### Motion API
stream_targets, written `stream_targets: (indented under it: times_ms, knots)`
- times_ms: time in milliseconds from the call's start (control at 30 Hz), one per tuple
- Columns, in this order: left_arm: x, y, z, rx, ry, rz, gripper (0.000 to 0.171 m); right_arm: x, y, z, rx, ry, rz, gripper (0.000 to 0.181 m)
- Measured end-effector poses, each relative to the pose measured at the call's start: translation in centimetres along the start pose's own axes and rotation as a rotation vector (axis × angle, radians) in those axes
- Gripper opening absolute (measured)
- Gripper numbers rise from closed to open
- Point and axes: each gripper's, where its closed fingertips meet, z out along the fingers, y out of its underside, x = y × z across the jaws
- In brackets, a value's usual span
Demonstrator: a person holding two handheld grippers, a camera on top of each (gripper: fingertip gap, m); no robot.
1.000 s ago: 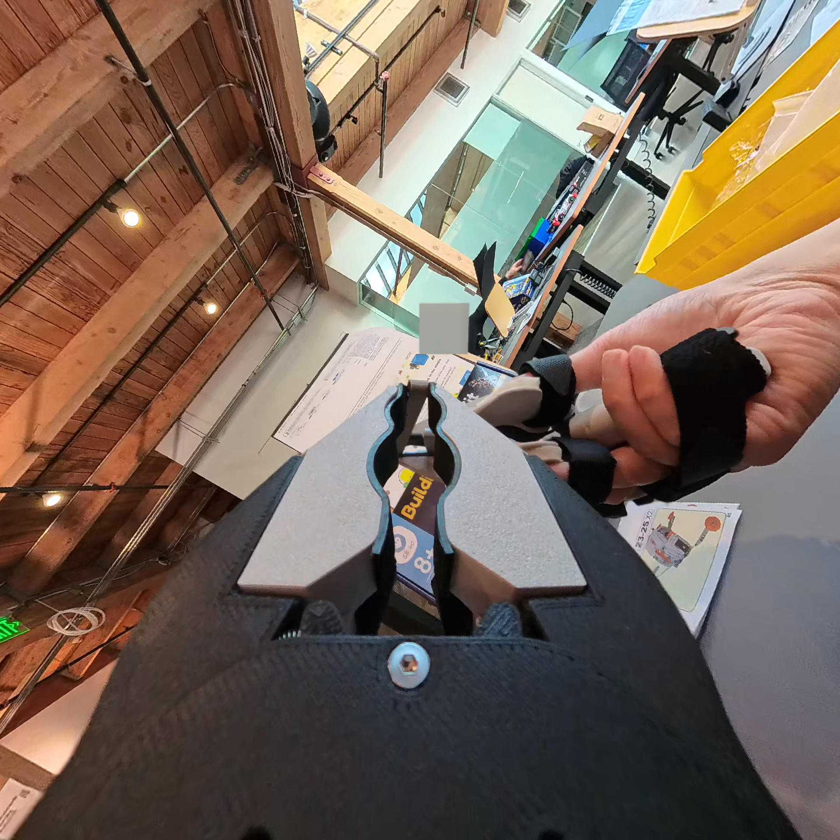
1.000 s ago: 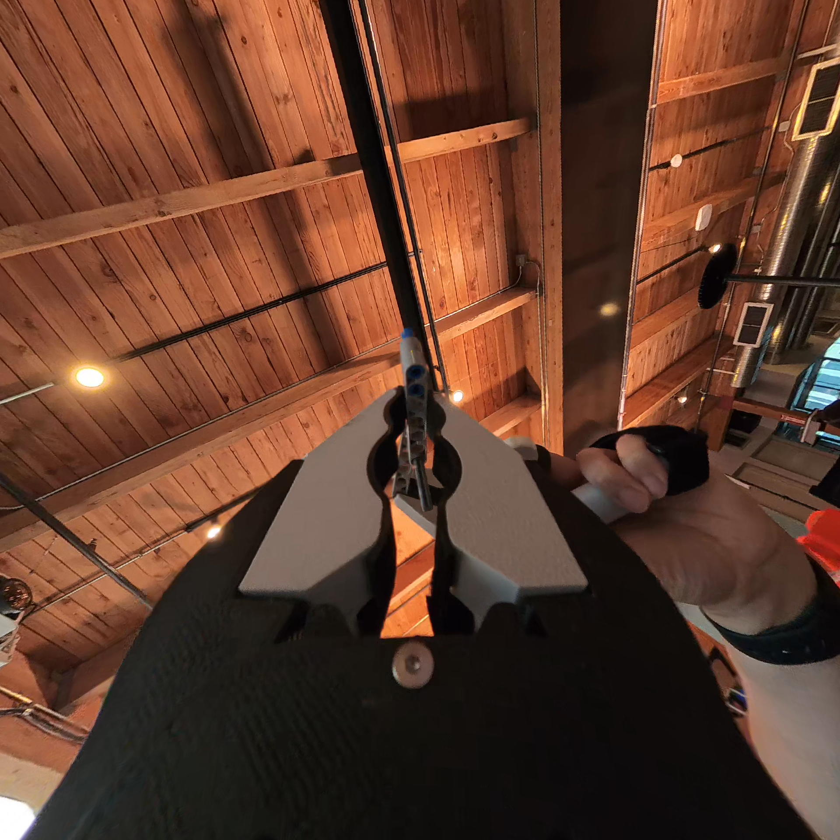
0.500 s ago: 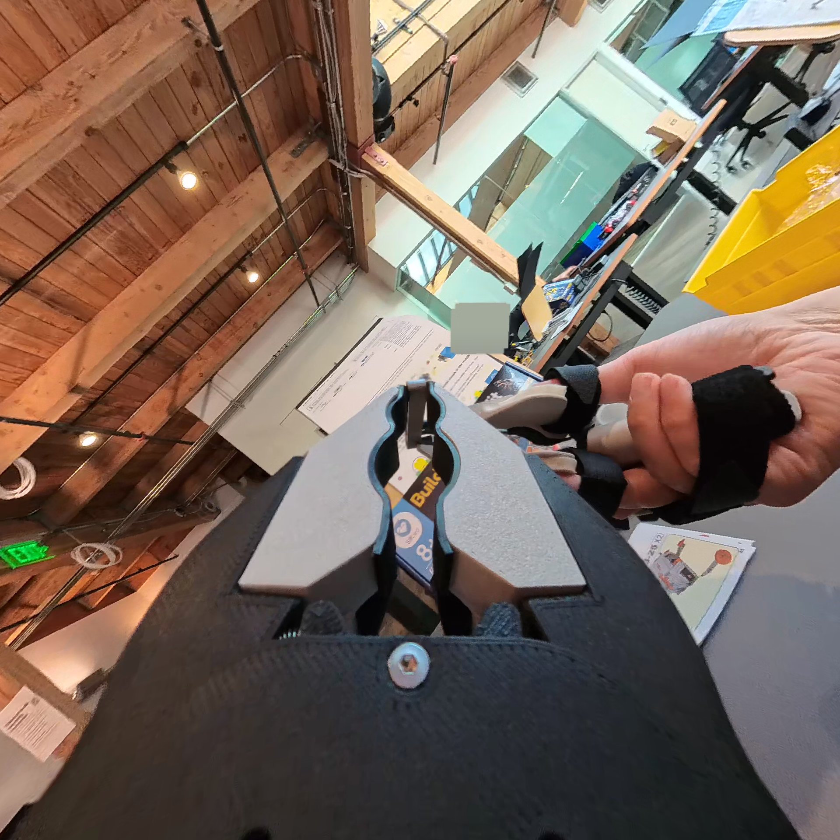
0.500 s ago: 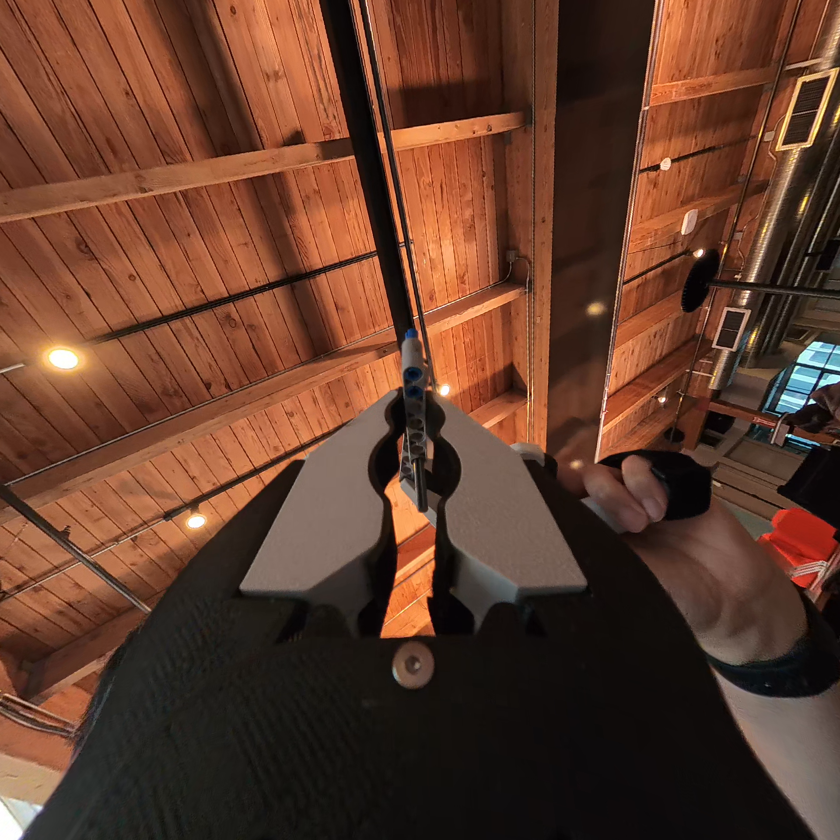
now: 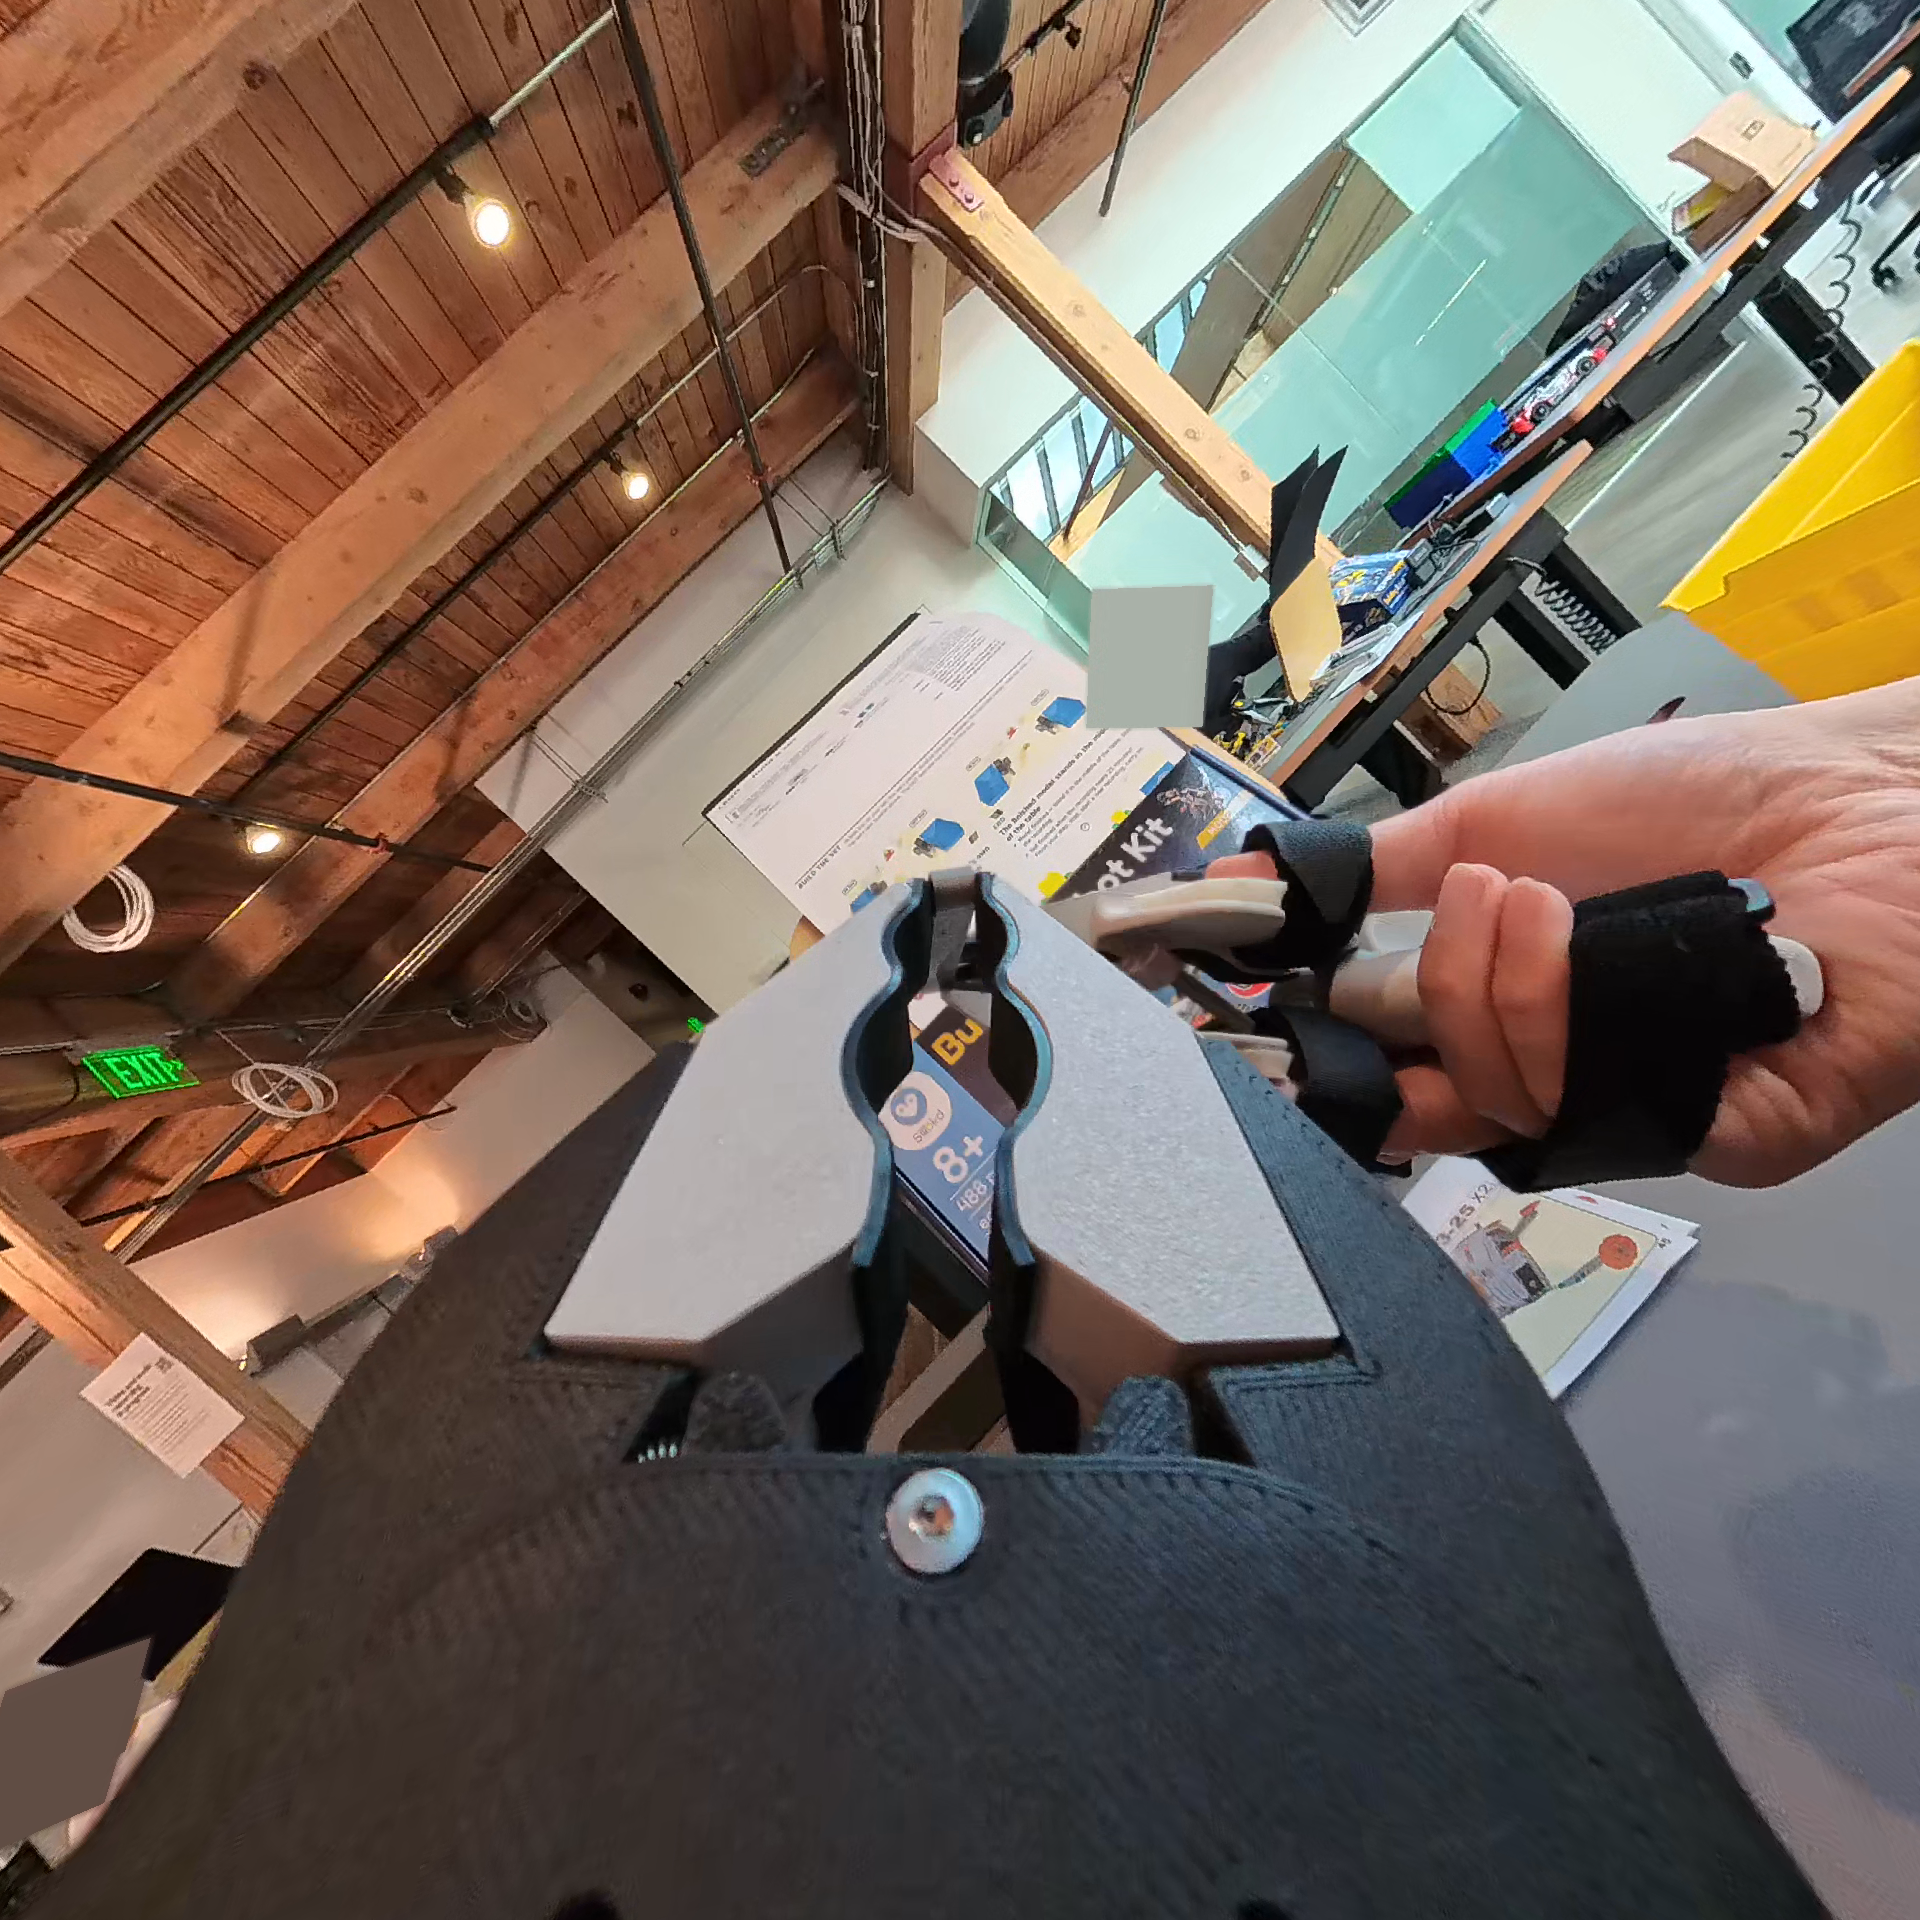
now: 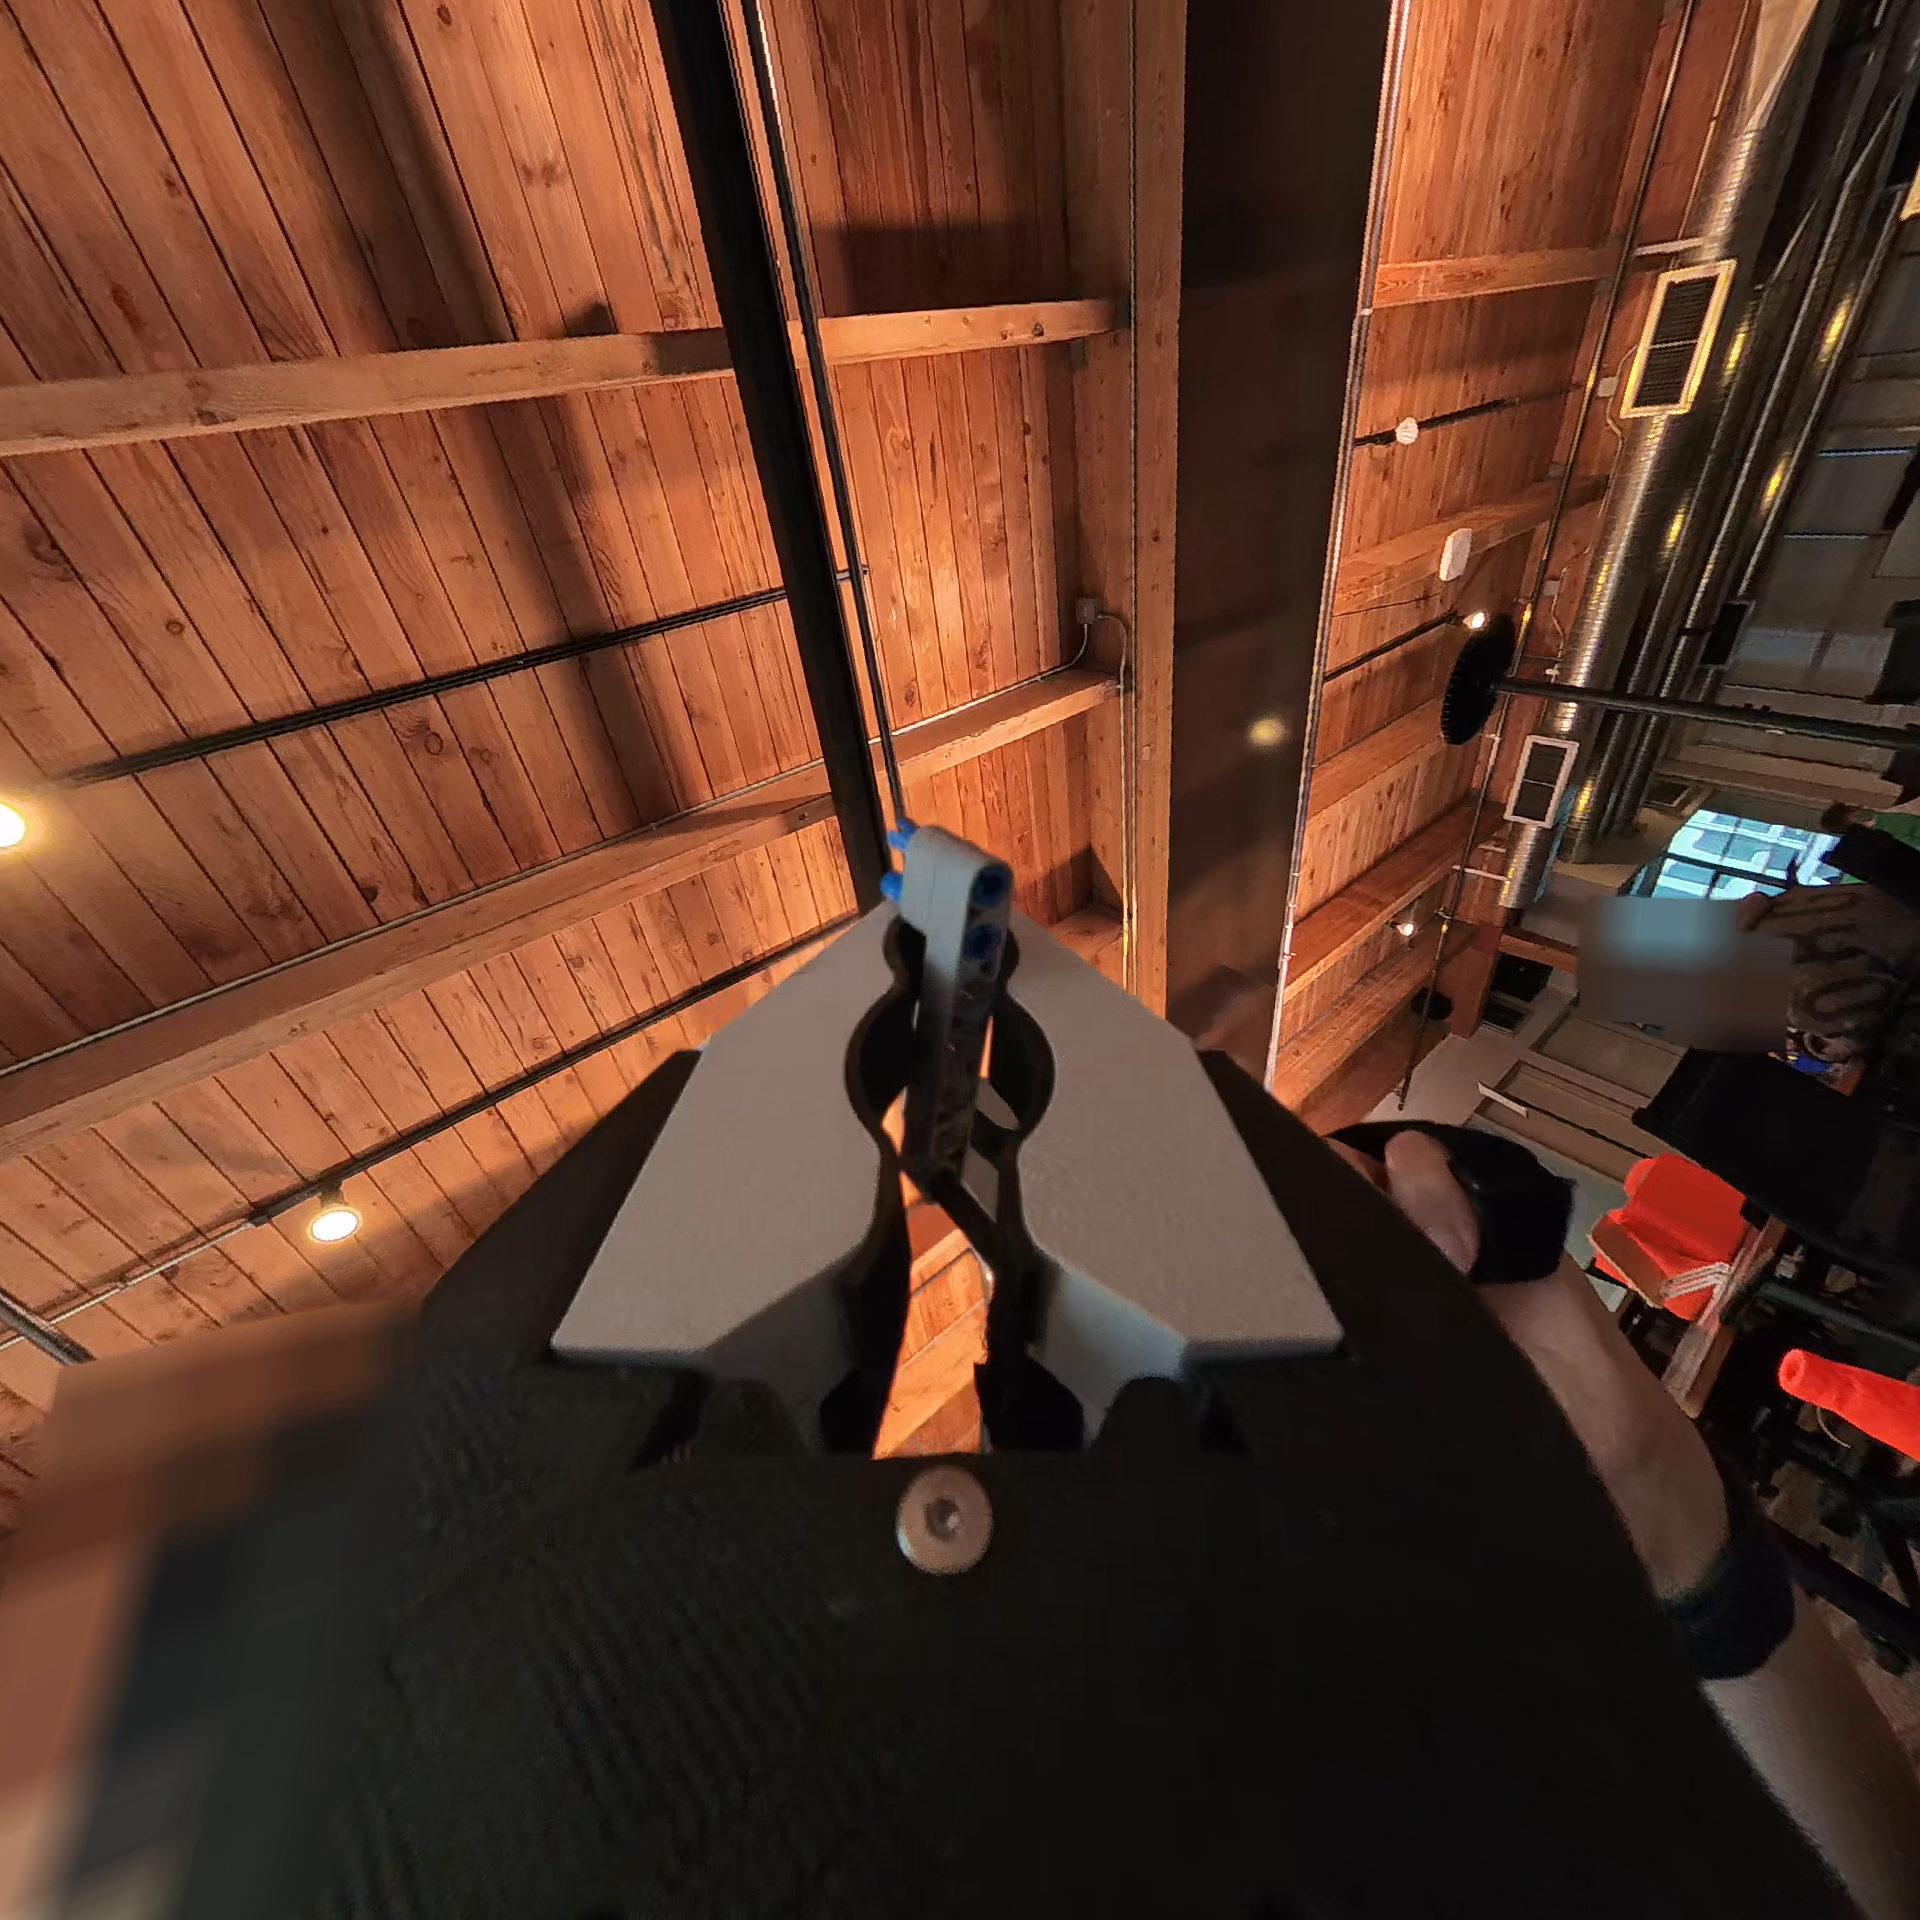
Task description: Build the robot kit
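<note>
the right gripper (image 6: 948, 940) jaws clamp a grey beam (image 6: 954, 987), long axis pointing ahead and up. the left gripper (image 5: 954, 902) jaws pinch a small grey piece (image 5: 952, 920), mostly hidden.

Your left wrist camera sits close behind its gripper fingers, tilted up past a grey table (image 5: 1766, 1558) toward the ceiling; your right one faces almost straight up; both share the wooden ceiling (image 6: 416, 520)

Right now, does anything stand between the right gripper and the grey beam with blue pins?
Nothing visible does: the right gripper is shut directly on the grey beam, its blue-pinned end past the tips.
</note>
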Motion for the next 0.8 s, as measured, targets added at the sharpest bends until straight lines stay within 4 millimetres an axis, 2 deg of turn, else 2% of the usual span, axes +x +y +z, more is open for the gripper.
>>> stream_targets:
  times_ms: [67,167,233,433,567,700,800]
  knots:
    - [0.0,0.3,-0.2,-0.009,-0.004,-0.007,0.006,0.5,0.0,-0.2,-0.026,0.036,-0.029,0.003]
    - [0.0,1.7,-0.8,-0.051,-0.01,-0.036,0.006,2.6,-0.2,-1.2,-0.076,0.197,-0.143,0.001]
    - [0.3,2.3,-1.4,-0.061,-0.016,-0.051,0.006,3.3,-0.1,-1.6,-0.118,0.259,-0.185,0.001]
    - [0.8,3.0,-2.8,-0.076,-0.05,-0.082,0.006,4.8,0.5,-2.1,-0.178,0.334,-0.17,0.001]
    - [0.2,3.9,-3.2,-0.078,-0.069,-0.169,0.006,6.2,0.6,-2.6,-0.194,0.373,-0.153,0.002]
    - [-0.9,4.2,-4.0,-0.046,-0.101,-0.286,0.006,6.4,0.7,-2.9,-0.217,0.381,-0.145,0.002]
    - [-2.3,4.1,-4.8,-0.015,-0.133,-0.337,0.006,6.9,-0.3,-4.0,-0.192,0.436,-0.169,0.0]
